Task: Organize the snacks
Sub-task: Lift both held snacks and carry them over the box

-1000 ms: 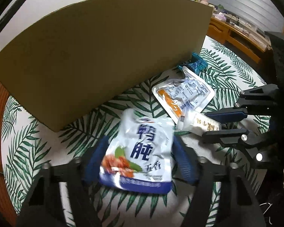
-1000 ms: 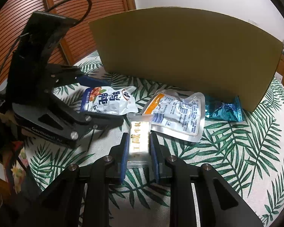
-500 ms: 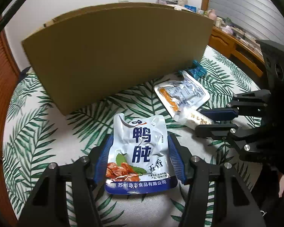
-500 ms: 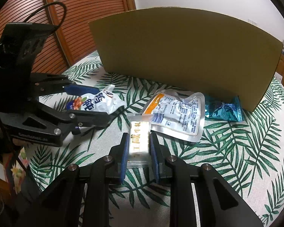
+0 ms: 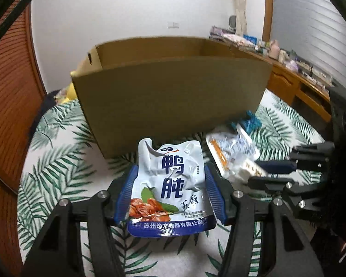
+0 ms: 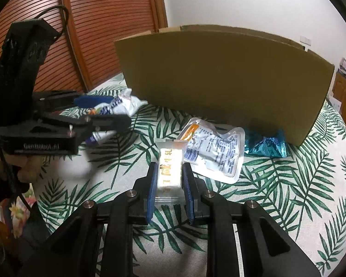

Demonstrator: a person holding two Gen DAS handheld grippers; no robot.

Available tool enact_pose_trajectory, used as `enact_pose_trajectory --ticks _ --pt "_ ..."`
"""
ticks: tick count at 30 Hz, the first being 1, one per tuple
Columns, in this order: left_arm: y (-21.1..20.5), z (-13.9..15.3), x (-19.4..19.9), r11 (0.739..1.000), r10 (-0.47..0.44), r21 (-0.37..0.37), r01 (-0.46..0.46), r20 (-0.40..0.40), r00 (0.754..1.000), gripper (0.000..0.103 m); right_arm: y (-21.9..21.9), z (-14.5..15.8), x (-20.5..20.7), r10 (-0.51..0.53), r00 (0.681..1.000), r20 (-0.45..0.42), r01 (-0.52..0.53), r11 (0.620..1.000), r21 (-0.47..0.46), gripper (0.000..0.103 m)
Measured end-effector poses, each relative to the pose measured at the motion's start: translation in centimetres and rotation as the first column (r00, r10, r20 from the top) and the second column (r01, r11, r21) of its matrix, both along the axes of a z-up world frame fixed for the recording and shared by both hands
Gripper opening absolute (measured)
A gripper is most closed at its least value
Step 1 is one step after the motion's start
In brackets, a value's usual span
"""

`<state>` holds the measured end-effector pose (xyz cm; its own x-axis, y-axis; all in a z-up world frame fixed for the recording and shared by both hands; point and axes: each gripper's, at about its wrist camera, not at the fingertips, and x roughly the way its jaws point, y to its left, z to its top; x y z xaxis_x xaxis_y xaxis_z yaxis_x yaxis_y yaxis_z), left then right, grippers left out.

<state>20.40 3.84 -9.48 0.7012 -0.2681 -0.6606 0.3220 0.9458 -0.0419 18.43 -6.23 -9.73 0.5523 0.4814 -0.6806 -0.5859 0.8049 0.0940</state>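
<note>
The left gripper (image 5: 169, 184), angled downward above the leaf-print tablecloth (image 5: 57, 175), clamps a white and blue snack pouch (image 5: 169, 189) between its blue pads (image 5: 124, 194), jaws set about halfway and pressing the pouch's two side edges. The pouch hangs clear of the cloth, in front of the open cardboard box (image 5: 173, 101). In the right wrist view a hand (image 6: 23, 164) shows beneath the left tool's black body. To the right, the right gripper (image 6: 169, 180) also tilts downward, low over the table, its jaws drawn narrow on a small white snack bar (image 6: 169, 168) that stands lengthwise between the pads. Just beyond the bar a clear-backed silver packet (image 6: 216, 152) lies flat on the cloth, and a teal foil packet (image 6: 267, 145) rests against the foot of the box wall.
</note>
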Motion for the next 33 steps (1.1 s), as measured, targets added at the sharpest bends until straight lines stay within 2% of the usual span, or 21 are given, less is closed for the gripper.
enact_pose_trajectory --ticks 17,22,24,27,33 --pt "0.4 3.0 -0.8 0.998 0.04 -0.051 -0.036 0.093 0.995 0.058 -0.9 0.5 -1.2 -0.024 0.996 0.08 0.022 0.999 0.035 0.019" --pt "0.2 4.0 -1.1 0.998 0.038 -0.057 -0.032 0.116 0.993 0.058 -1.2 1.5 -2.5 -0.042 0.986 0.159 0.038 0.999 0.032 0.019" --pt "0.2 4.4 -1.1 0.998 0.038 -0.062 -0.031 0.111 0.993 0.058 -1.0 1.9 -2.7 -0.046 0.986 0.16 0.044 0.999 0.017 0.019" --pt "0.1 5.7 -1.2 0.997 0.04 -0.068 -0.032 0.121 0.992 0.058 -1.1 3.0 -3.1 -0.045 0.986 0.163 0.043 0.999 0.02 0.019" --pt "0.3 9.4 -1.3 0.995 0.046 -0.091 -0.032 0.163 0.985 0.058 -2.1 8.4 -3.2 -0.056 0.979 0.197 0.045 0.997 0.06 0.019"
